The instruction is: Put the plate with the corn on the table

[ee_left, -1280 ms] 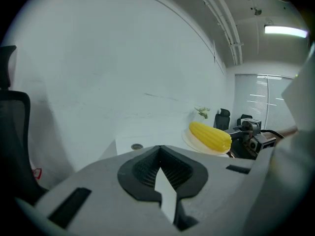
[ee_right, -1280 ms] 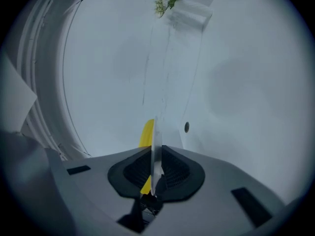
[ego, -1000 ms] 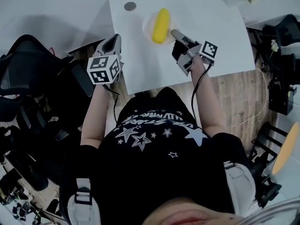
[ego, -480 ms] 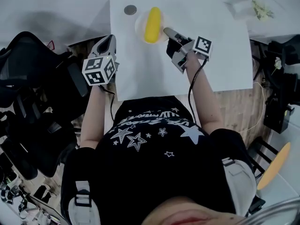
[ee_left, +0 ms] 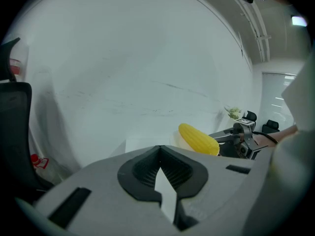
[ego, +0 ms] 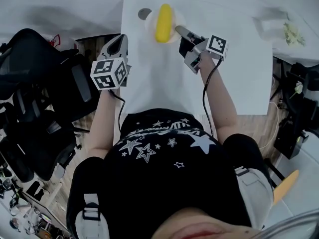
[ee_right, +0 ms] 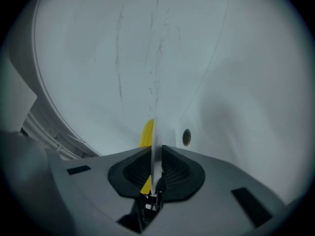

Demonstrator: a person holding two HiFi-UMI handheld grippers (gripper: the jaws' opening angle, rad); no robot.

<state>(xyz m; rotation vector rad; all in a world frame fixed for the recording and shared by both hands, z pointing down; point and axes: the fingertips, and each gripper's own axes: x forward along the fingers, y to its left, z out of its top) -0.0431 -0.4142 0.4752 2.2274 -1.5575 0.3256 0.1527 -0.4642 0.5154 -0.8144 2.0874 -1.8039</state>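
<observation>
**Plate placement, seen from above and along each tool.** The right gripper (ego: 179,30) is clamped narrowly on the near-right rim of the plate (ego: 150,29). In the right gripper view the rim runs edge-on as a thin pale line between the two pads. This explains the nearly level approach, since a rim grip carries a plate flat only if the jaws take it from the side. The corn (ego: 163,18) lies lengthwise across the plate's middle, pointing away from the person. That position puts its weight over the centre, so it is judged unlikely to roll off. Plate and corn are over the far left part of the white table (ego: 219,73), just beside the round grey grommet (ego: 143,13). Whether the plate's base already rests on the surface or hangs just above it cannot be settled from these views. The left gripper (ego: 121,39) is at the table's left edge, apart from the plate, its jaws closed together on nothing. It is judged a spare tool, held clear so as not to nudge the load. Count: one plate, one corn cob, one table, one grommet, two grippers, one marker cube (ego: 109,73) on each
</observation>
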